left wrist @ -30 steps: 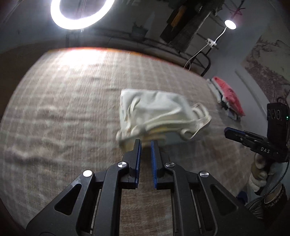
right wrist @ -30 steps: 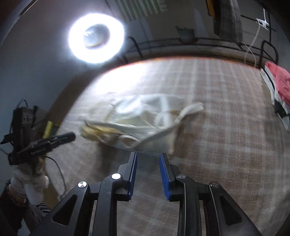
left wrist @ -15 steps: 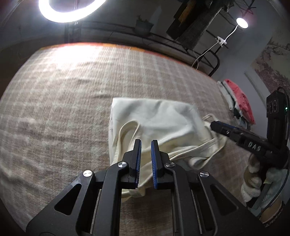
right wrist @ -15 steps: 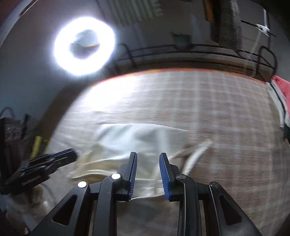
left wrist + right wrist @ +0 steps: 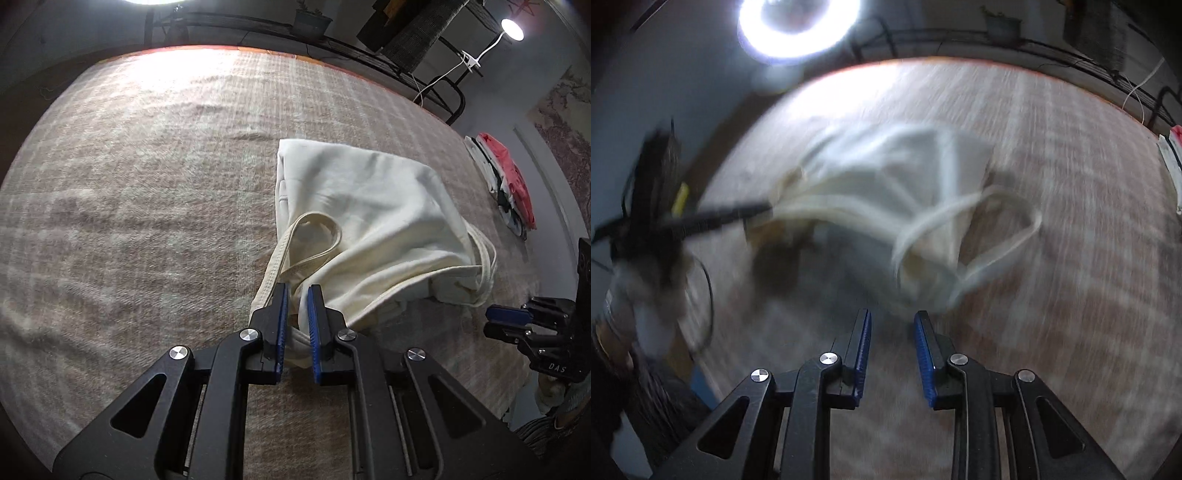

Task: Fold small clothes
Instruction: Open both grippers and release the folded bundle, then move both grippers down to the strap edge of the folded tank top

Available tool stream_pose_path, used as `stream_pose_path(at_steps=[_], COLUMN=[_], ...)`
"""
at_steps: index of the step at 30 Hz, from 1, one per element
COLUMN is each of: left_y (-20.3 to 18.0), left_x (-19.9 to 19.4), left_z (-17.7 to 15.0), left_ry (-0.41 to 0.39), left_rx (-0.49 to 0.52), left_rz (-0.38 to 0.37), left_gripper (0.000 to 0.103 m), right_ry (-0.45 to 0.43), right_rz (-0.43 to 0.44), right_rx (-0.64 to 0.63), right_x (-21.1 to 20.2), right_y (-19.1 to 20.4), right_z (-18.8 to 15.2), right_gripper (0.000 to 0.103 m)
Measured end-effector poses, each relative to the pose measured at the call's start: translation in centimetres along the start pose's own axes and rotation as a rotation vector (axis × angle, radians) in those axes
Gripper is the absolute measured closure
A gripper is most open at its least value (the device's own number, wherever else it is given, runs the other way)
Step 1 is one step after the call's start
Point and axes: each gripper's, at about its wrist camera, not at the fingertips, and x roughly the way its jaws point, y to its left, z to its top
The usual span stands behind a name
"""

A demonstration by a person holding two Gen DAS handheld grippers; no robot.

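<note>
A plaid brown blanket (image 5: 155, 192) covers the surface, and the cream garment (image 5: 365, 218) lies crumpled on it. The left gripper (image 5: 295, 295) is clenched on the garment's near strap edge. Only the left view shows folded red clothes (image 5: 509, 177) beyond the garment; the blurred right view shows the right gripper (image 5: 892, 325) released, just short of the garment, under a ring light (image 5: 798, 26).

Only one marking readable: white letters "DAS" printed on the black body of the right gripper (image 5: 508, 321), seen at the right edge of the left wrist view, just behind its blue-padded fingers. No other text, label, brand or number legible anywhere; right wrist view too motion-blurred for reading anything.
</note>
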Motion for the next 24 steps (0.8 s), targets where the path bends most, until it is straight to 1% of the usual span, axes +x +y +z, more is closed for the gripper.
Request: stream_pose_path(at_steps=[2,3,5,6,7,9,11,12,14,15,17,18,20,21,22,24], left_y=[-0.7,-1.1,-2.2,-2.5,-2.8,-3.4,-3.9,-4.4,-4.6,-4.7,-4.2,-3.9,-3.3,-3.3,-3.3,-3.4], left_x=[-1.3,-1.7,-2.0,-1.8,-1.6,-0.9,-0.5,-0.2,0.2,0.7,1.5,1.8,1.9,1.7,1.4,0.6], left_z=[0.0,0.0,0.4,0.7,0.9,1.1,1.2,1.3,1.2,1.0,0.1,-0.5,-1.6,-2.2,-2.5,-3.0], left_ry=[-0.042,-0.060,-0.083,-0.081,-0.076,-0.065,-0.058,-0.056,-0.046,-0.031,0.011,0.032,0.056,0.061,0.064,0.056], left_rx=[0.026,0.038,0.050,0.048,0.043,0.040,0.044,0.054,0.078,0.092,0.110,0.118,0.148,0.165,0.188,0.227], left_rz=[-0.010,-0.010,-0.024,-0.032,-0.039,-0.042,-0.046,-0.047,-0.049,-0.047,-0.039,-0.038,-0.022,-0.019,-0.013,0.021], left_gripper=[0.094,0.094,0.094,0.094,0.094,0.094,0.094,0.094,0.094,0.094,0.094,0.094,0.094,0.094,0.094,0.094], right_ry=[-0.023,-0.072,-0.150,-0.201,-0.229,-0.240,-0.223,-0.200,-0.161,-0.122,-0.066,-0.035,0.008,0.025,0.030,0.021], right_rz=[0.003,0.030,0.049,0.051,0.049,0.037,0.012,0.011,0.023,0.031,0.033,0.022,-0.002,-0.026,-0.043,-0.035], right_rx=[0.006,0.005,-0.009,-0.010,0.001,0.047,0.096,0.129,0.146,0.128,0.067,0.003,-0.074,-0.100,-0.111,-0.104], right_x=[-0.8,-1.8,-3.2,-3.9,-4.0,-3.2,-1.7,-0.5,0.6,1.3,1.8,2.0,1.8,1.7,1.5,0.6], right_y=[0.1,0.2,0.4,0.5,0.4,-0.3,-1.3,-1.8,-2.7,-2.6,-1.9,-1.2,-0.7,-0.7,-0.9,-1.6], right_z=[-0.6,-0.6,-0.1,0.5,1.0,2.5,3.6,4.1,4.9,4.9,4.3,3.0,1.4,0.5,-0.4,-1.6], right_gripper=[0.078,0.078,0.078,0.078,0.078,0.078,0.078,0.078,0.078,0.078,0.078,0.078,0.078,0.081,0.081,0.081])
